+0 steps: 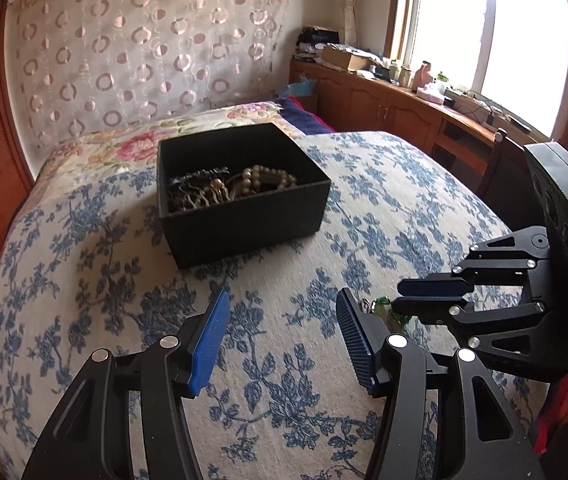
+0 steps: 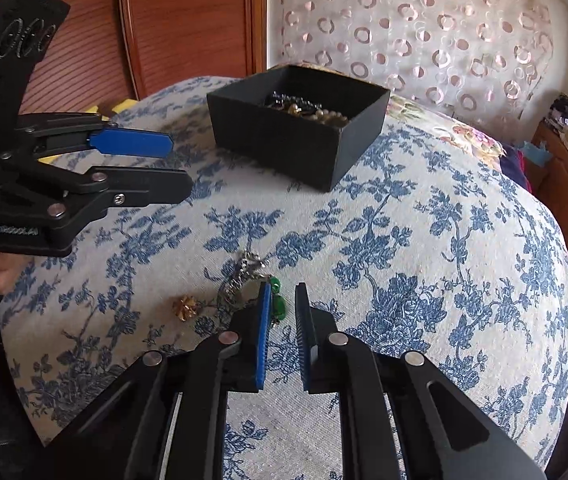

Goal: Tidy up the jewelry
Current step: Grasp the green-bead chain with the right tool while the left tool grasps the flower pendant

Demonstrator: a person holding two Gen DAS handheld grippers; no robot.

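A black open box (image 1: 244, 216) with several bead strings and chains inside sits on the blue-flowered bedspread; it also shows in the right wrist view (image 2: 296, 140). A green bead piece (image 2: 278, 304) with a silver chain (image 2: 244, 276) lies just ahead of my right gripper (image 2: 283, 294), whose jaws stand a little apart around nothing. A small gold ornament (image 2: 185, 308) lies to its left. My left gripper (image 1: 282, 304) is open and empty, low over the bedspread in front of the box. In the left wrist view the right gripper (image 1: 398, 296) points at the green piece (image 1: 382, 306).
A wooden headboard (image 2: 188, 20) and a circle-patterned curtain (image 1: 144, 52) stand behind the bed. A wooden cabinet (image 1: 384, 104) with clutter runs under the window at right. A floral pillow (image 1: 124, 148) lies behind the box.
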